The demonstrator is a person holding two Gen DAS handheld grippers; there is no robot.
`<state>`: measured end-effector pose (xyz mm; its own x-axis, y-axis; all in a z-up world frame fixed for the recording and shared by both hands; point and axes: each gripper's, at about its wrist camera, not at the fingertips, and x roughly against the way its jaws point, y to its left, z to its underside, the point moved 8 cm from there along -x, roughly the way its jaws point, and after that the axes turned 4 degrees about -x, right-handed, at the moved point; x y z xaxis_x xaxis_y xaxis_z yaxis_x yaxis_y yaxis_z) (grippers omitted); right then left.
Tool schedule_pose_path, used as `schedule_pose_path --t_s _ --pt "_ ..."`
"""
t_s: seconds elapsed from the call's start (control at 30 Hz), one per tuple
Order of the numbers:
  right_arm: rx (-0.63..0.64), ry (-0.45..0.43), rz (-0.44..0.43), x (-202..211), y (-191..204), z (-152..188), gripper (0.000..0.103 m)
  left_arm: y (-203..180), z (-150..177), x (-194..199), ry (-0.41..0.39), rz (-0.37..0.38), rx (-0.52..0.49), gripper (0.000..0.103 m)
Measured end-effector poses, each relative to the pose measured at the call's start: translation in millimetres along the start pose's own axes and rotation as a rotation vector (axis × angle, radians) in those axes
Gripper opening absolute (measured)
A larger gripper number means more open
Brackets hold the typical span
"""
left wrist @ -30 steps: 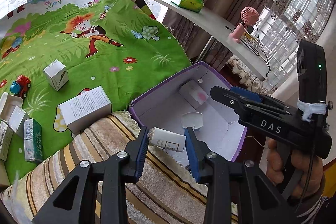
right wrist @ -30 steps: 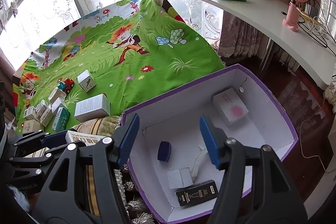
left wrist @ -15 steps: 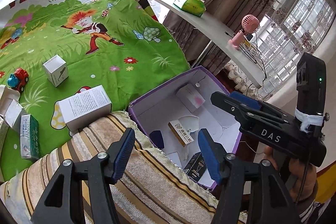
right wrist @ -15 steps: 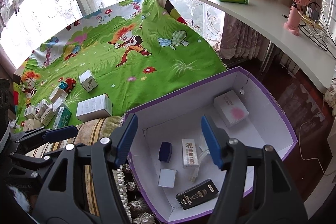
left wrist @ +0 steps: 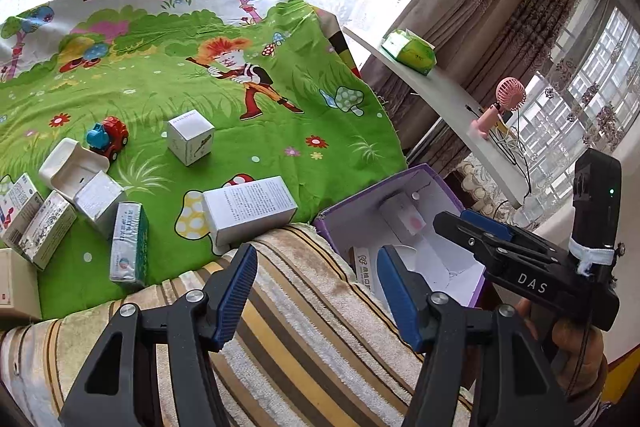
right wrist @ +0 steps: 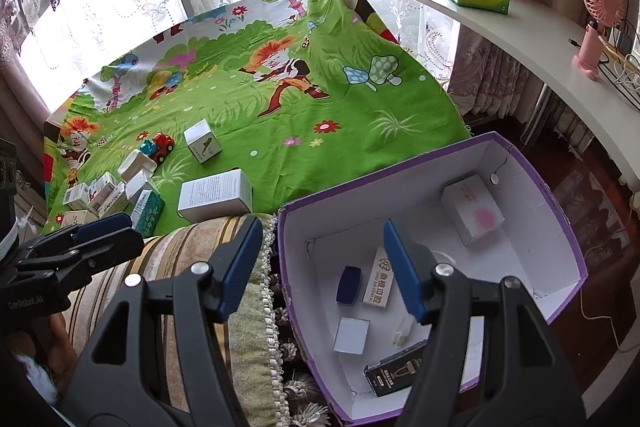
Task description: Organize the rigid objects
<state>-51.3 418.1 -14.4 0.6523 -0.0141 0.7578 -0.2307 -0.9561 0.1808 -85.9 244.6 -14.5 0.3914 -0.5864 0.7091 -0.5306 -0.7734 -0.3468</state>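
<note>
Left gripper (left wrist: 316,291) and right gripper (right wrist: 322,267) are observed parted, nothing held. Purple box (right wrist: 560,211) is noted lower right, small cartons inside; further cartons (right wrist: 216,195) are scattered at left.

The left gripper (left wrist: 316,291) hangs with jaws apart and nothing between them, over a striped cushion (left wrist: 288,339). Just right, the purple box (left wrist: 344,215) holds a white carton (left wrist: 402,221). The right gripper (left wrist: 480,235) reaches over that box. Small boxes (left wrist: 248,207) and a toy truck (left wrist: 108,137) lie on the green cloth (left wrist: 240,147).
</note>
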Motion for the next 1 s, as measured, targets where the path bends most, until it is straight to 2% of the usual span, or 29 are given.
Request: schedule_pose_path --t_s 0.3,0.37,0.53,0.73,0.9,1.0 --pt "0.042 0.037 -0.032 -9.5 31.7 7.4 0.069 54.1 6.2 32.6 -0.05 -0.086 0.071 0.063" --pt "0.052 0.046 -0.042 -12.2 39.3 9.5 0.074 68.4 10.1 39.8 -0.055 -0.107 0.098 0.066" --pt "0.069 0.075 -0.057 -23.3 54.2 16.4 0.079 104.0 20.9 58.1 -0.064 -0.176 0.153 0.084" --pt "0.083 0.116 -0.066 -37.5 65.9 24.5 0.087 138.6 31.7 74.4 -0.056 -0.249 0.196 0.091" --pt "0.102 0.142 -0.072 -47.3 75.3 27.6 0.088 165.5 39.3 83.4 -0.034 -0.315 0.228 0.101" --pt "0.124 0.15 -0.081 -51.1 85.6 28.1 0.088 181.8 41.8 89.7 -0.03 -0.355 0.247 0.103"
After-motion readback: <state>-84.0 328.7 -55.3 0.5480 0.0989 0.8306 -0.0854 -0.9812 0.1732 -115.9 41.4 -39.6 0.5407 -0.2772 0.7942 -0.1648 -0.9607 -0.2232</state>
